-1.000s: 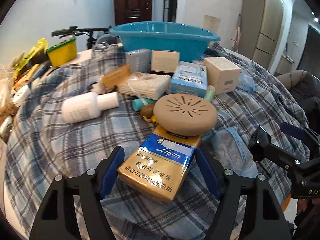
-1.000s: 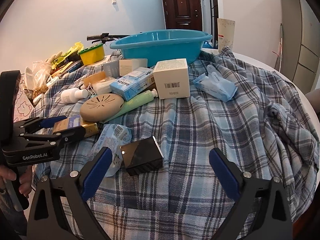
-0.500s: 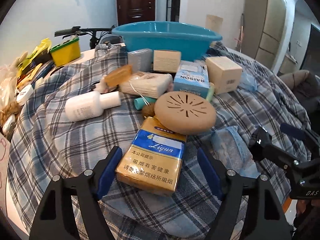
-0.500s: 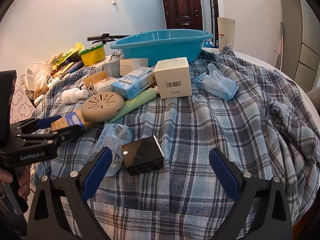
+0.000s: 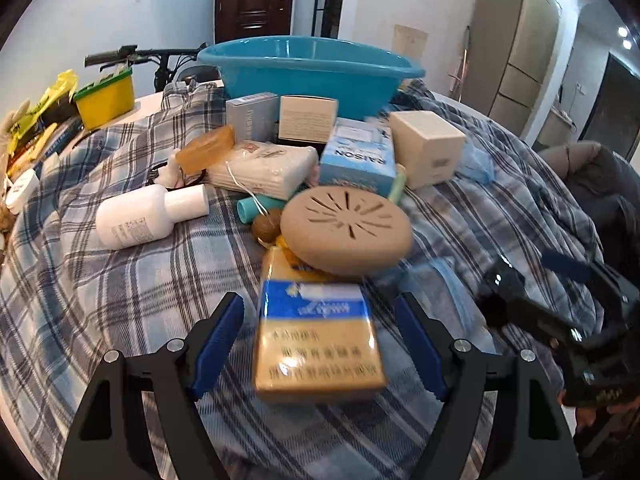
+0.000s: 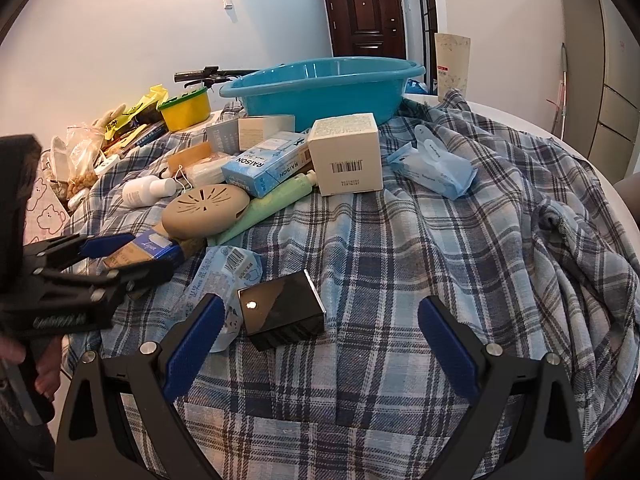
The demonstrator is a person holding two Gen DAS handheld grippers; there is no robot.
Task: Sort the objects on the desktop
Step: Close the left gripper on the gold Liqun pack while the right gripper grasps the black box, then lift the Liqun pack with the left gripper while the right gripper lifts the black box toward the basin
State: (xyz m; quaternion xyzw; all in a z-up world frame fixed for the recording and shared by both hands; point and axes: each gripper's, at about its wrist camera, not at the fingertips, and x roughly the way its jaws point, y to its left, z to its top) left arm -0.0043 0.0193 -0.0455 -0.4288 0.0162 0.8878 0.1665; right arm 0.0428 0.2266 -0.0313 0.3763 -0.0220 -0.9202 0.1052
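Left wrist view: the blue tub (image 5: 312, 76) sits at 12 o'clock; its inside cannot be seen. The pack (image 5: 316, 340) lies on the cloth (image 5: 120, 280) between the wide-open fingers of the left gripper (image 5: 320, 344), touching neither. Its long side points away toward 12, its far end under the round tan disc (image 5: 346, 230).

Right wrist view: the right gripper (image 6: 320, 340) is wide open and holds nothing. The black box (image 6: 280, 314) lies just ahead, toward 11 o'clock.
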